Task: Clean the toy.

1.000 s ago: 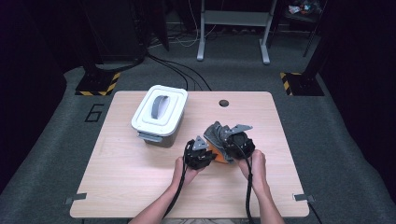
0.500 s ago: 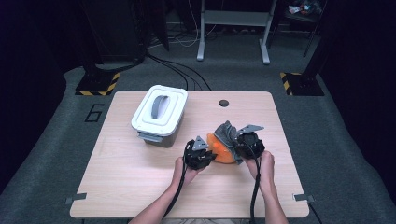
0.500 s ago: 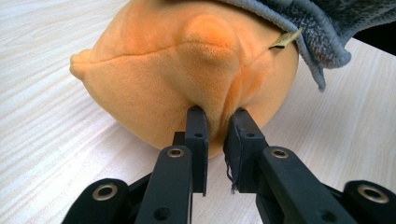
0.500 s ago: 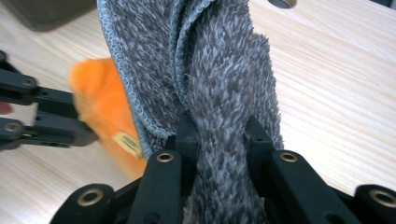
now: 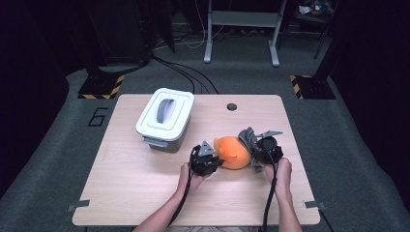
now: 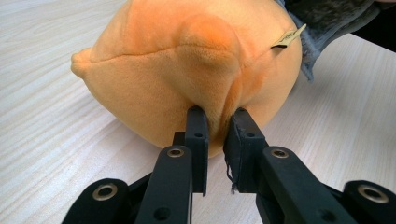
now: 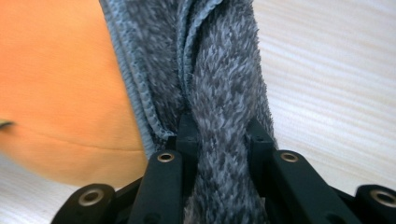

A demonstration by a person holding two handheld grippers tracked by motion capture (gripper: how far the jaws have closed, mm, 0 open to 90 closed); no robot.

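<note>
The high view looks forward and down from above the person's side, taking in the whole worktop from afar. Each gripper view rides low and very close over the wood. All three share the orange plush toy

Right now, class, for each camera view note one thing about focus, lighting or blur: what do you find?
High view: table evenly lit, surroundings dark, picture soft. Left gripper view: orange plush toy sharp at the seam, its far edge softer. Right gripper view: grey towel fibres crisp at the jaws, the orange toy beside it blurred.
</note>
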